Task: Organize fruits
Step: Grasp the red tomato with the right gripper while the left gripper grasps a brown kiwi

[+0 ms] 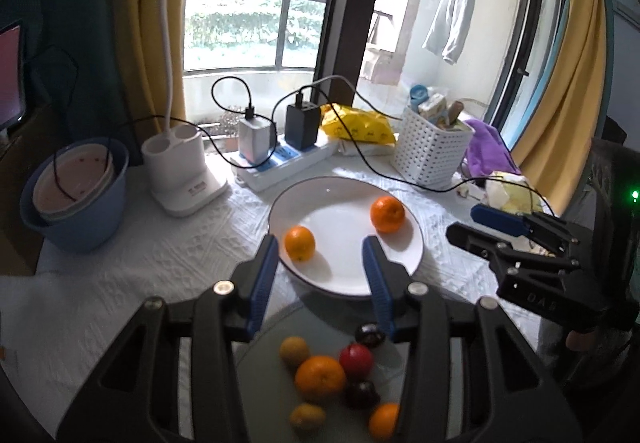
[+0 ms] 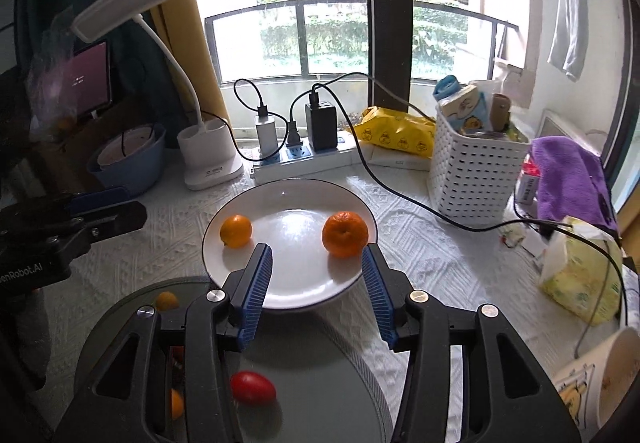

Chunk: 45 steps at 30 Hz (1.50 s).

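Note:
A white plate (image 1: 344, 203) (image 2: 288, 199) holds two oranges, one on the left (image 1: 299, 243) (image 2: 236, 230) and one on the right (image 1: 387, 214) (image 2: 345, 234). In front of it a grey plate (image 1: 276, 323) (image 2: 320, 383) carries several fruits: oranges (image 1: 320, 379), a red fruit (image 1: 357, 359) (image 2: 254, 387), dark plums (image 1: 362, 394) and brownish fruits (image 1: 294, 351). My left gripper (image 1: 320, 255) is open and empty above the near rim of the white plate. My right gripper (image 2: 316, 267) is open and empty too, and it also shows in the left wrist view (image 1: 472, 223).
A white desk lamp (image 2: 210, 159), a blue bowl with a pink bowl inside (image 1: 76, 195), a power strip with chargers and cables (image 2: 296, 155), a yellow packet (image 2: 394, 135), a white basket (image 2: 476, 171), a purple cloth (image 2: 568, 175), a tissue pack (image 2: 576, 275) and a cup (image 2: 616, 379) surround the plates.

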Motion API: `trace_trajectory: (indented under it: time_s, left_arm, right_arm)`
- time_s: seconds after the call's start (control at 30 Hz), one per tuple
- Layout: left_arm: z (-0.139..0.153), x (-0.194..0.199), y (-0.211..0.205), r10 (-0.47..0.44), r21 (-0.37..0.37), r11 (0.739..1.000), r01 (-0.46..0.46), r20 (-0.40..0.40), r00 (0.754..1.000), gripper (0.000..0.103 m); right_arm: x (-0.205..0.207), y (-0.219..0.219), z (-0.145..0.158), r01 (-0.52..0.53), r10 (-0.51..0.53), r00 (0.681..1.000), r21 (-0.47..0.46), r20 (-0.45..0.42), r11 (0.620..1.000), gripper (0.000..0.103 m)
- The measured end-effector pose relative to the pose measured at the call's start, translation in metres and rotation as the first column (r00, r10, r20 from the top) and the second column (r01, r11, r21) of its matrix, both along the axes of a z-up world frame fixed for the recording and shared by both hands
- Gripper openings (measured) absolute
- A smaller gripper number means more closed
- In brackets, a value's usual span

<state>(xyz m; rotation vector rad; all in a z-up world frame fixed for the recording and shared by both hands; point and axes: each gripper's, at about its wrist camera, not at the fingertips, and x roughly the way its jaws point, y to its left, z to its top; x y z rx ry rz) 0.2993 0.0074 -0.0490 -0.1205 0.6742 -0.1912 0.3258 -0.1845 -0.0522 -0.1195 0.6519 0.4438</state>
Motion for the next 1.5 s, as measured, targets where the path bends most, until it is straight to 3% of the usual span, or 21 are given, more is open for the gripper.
trace_trajectory:
  time_s: [0.4, 0.8, 1.0, 1.5]
  left_arm:
    - [-0.014, -0.052, 0.005, 0.025, -0.004, 1.0, -0.025, -0.023, 0.999, 0.045]
    - [-0.055, -0.087, 0.012, 0.07, 0.006, 0.998, -0.07, -0.114, 0.991, 0.045]
    - [-0.067, -0.088, 0.007, 0.068, -0.007, 0.998, -0.07, -0.15, 0.986, 0.045]
    - [-0.092, -0.069, -0.006, 0.068, 0.048, 0.997, -0.058, -0.234, 0.97, 0.045]
  right_arm:
    - [-0.04, -0.012, -0.013, -0.004, 0.003, 1.0, -0.009, -0.03, 1.0, 0.05]
    - [-0.054, -0.013, -0.039, -0.02, 0.018, 0.996, -0.019, -0.087, 1.0, 0.05]
    - [-0.053, -0.008, -0.05, -0.044, 0.041, 0.992, -0.017, -0.118, 0.999, 0.051]
    - [-0.044, 0.01, -0.069, -0.113, 0.109, 0.977, -0.009, -0.183, 0.994, 0.051]
